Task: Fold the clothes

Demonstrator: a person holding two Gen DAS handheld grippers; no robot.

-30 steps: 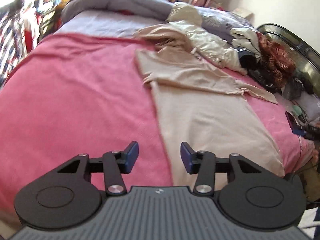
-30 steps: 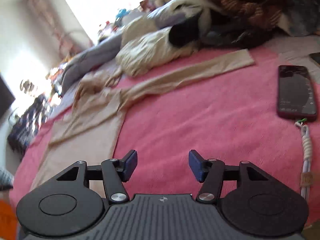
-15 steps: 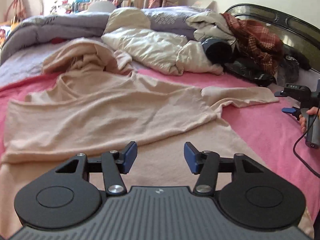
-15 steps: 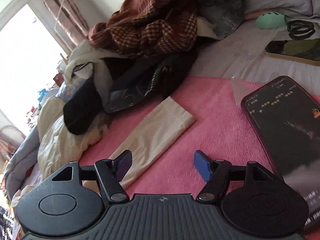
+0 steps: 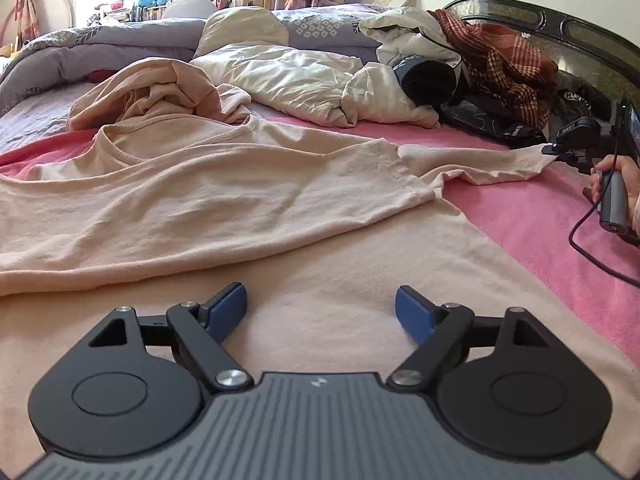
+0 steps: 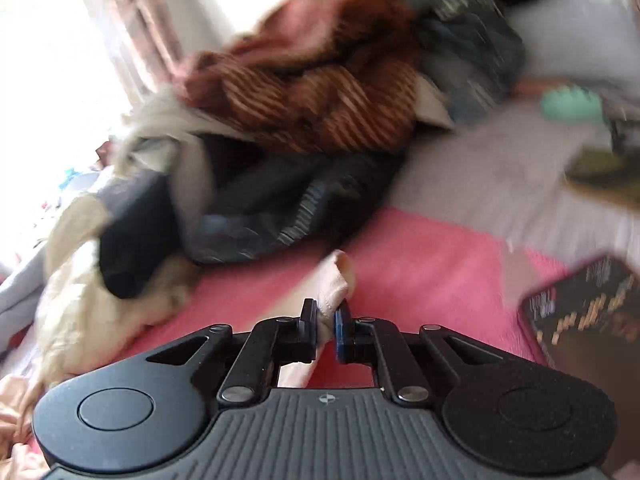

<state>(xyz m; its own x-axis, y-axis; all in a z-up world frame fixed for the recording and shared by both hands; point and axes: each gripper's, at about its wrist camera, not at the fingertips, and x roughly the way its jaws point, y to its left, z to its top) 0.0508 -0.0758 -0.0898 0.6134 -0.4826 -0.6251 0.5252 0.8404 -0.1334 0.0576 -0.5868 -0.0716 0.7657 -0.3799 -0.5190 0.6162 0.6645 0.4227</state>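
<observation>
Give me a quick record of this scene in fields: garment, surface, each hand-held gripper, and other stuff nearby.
garment: beige long-sleeve shirt, spread out, partly folded over
surface: pink blanket on a bed
left hand-held gripper: jaws opening, over the shirt's body, gripping nothing
right hand-held gripper: jaws closing on the sleeve cuff
nearby: plaid garment, phone
</observation>
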